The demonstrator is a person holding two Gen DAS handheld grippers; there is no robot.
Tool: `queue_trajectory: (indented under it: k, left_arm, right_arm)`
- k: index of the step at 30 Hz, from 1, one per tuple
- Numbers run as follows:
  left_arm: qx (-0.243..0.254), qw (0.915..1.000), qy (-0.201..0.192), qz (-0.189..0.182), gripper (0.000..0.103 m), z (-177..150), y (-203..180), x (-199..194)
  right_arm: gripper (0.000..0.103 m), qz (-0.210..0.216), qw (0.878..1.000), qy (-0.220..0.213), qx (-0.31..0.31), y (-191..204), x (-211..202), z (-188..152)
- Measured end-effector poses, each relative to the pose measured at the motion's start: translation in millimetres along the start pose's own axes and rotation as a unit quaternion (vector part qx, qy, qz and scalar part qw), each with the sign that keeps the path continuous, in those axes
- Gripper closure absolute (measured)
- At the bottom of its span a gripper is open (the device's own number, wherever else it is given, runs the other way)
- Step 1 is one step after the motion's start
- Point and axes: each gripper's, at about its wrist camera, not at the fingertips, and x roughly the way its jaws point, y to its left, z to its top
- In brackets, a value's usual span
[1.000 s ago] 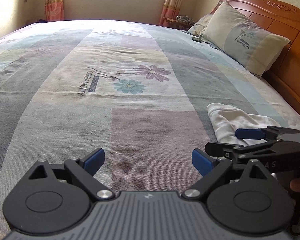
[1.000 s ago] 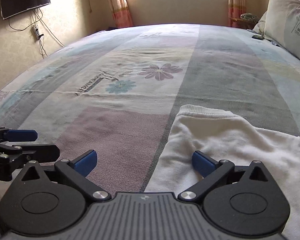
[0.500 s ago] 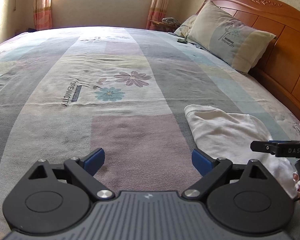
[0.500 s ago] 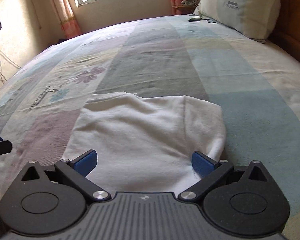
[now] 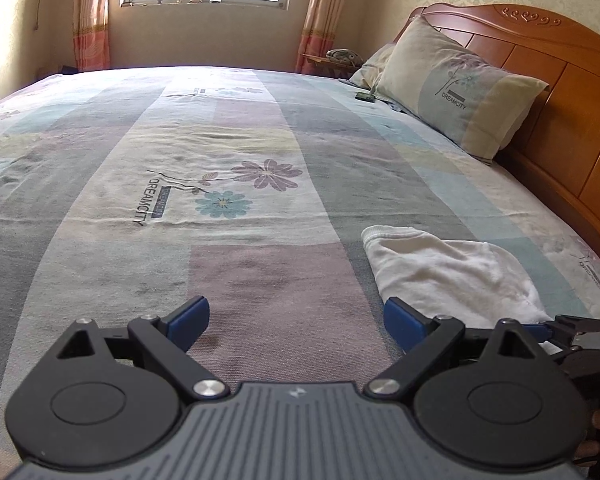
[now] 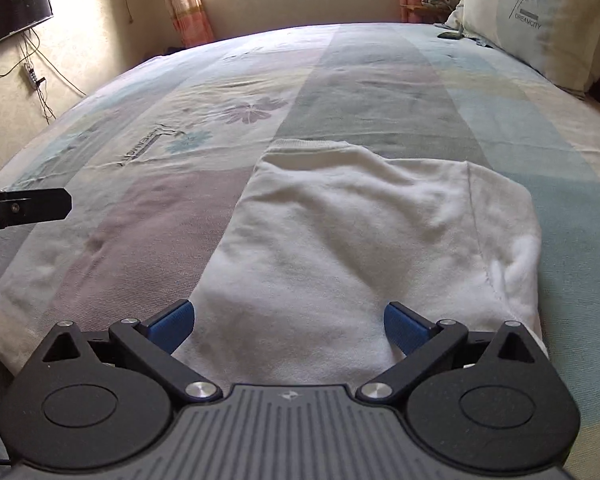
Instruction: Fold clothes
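White garment lies doubled over on the bed near its front edge; we judge it soft, light, limp, best pinched at a hem corner; right gripper and left gripper both spread, empty.

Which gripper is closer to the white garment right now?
Right. The right gripper sits open directly over the white garment's near edge; the left gripper, also open, is over bare bedsheet beside it.

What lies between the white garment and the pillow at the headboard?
Only bare patterned bedsheet separates the white garment from the pillow; the right wrist view shows it.
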Motion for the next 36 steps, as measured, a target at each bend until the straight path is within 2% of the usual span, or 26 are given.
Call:
queue_trajectory:
  k: [3,8,15,19,24,27,31,36]
  left_arm:
    - [-0.004,1.0,0.003,0.006,0.009,-0.6,1.8,0.2]
    - [-0.001,1.0,0.007,0.004,0.009,-2.4,1.4,-1.6]
    - [-0.013,0.9999,0.003,0.006,0.009,-3.5,5.8,-7.8]
    - [-0.012,0.9999,0.003,0.01,0.009,-3.8,5.8,-11.1]
    - [-0.014,0.9999,-0.002,0.008,0.009,-5.1,7.8,-17.5]
    - [-0.017,0.9998,-0.003,0.008,0.009,-7.4,9.5,-20.1]
    - [-0.02,0.9998,0.001,0.004,0.009,-8.6,10.4,-18.7]
    - [-0.013,0.9998,0.009,-0.01,0.009,-11.1,3.0,-13.6]
  right_arm:
    - [0.0,0.032,0.999,-0.009,-0.008,12.5,-15.4,2.1]
    - [0.0,0.067,0.996,-0.012,-0.066,41.4,-23.4,-4.5]
    - [0.0,0.067,0.996,0.009,-0.058,42.9,-23.0,-12.7]
    - [0.0,0.111,0.993,0.023,-0.031,43.6,-37.1,-12.0]
    - [0.0,0.178,0.982,0.063,0.013,53.7,-35.7,-26.9]
    - [0.0,0.154,0.984,0.093,0.005,61.0,-25.9,-38.4]
    - [0.0,0.149,0.986,0.071,0.006,52.3,-44.5,-39.7]
    - [0.0,0.064,0.996,0.049,0.027,18.9,-59.1,-46.8]
